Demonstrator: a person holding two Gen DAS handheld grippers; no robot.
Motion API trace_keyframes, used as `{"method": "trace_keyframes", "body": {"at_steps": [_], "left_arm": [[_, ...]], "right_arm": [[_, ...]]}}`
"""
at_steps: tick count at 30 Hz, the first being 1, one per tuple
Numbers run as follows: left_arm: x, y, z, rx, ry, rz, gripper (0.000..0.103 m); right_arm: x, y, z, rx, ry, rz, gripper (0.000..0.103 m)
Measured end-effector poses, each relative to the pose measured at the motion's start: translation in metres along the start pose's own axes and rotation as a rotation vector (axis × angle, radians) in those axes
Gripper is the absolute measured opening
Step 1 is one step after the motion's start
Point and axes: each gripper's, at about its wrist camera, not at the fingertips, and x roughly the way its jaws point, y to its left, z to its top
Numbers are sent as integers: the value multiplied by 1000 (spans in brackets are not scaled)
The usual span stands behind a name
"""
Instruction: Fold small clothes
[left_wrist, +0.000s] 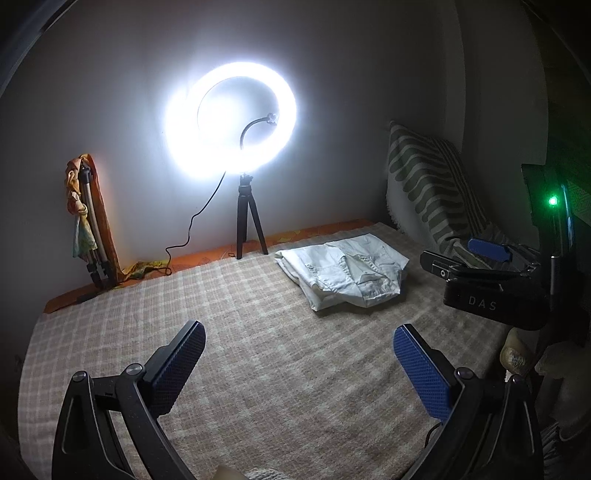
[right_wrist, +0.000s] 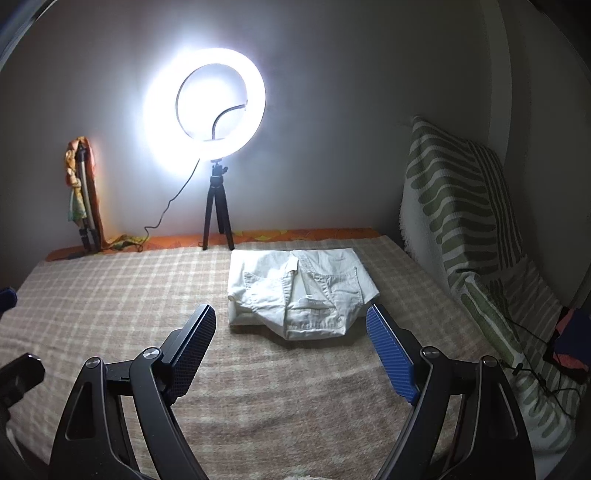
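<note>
From the left wrist view, the left gripper (left_wrist: 299, 369) hangs over a checked woven blanket (left_wrist: 258, 350) with its textured blue pads spread wide and nothing between them. Ahead and to the right lies the folded white shorts (left_wrist: 343, 275), stitched pockets showing, well clear of the fingers. The right gripper (left_wrist: 480, 258) juts in from the right edge near the shorts; its finger spacing cannot be told here. A glowing ring light (left_wrist: 231, 118) stands on a black tripod behind. From the right wrist view, the right gripper (right_wrist: 291, 350) has its fingers wide apart, empty, just short of the shorts' (right_wrist: 299, 291) near hem. A green-striped cushion (right_wrist: 458, 206) leans against the wall on the right.
</note>
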Motion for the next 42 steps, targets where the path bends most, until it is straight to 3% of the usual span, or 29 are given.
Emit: {"method": "trace_keyframes", "body": {"at_steps": [42], "left_arm": [[-8,-11,-1,27,-27,-11,103]], "right_arm": [[0,-2,-2,46,9,23,84]]}}
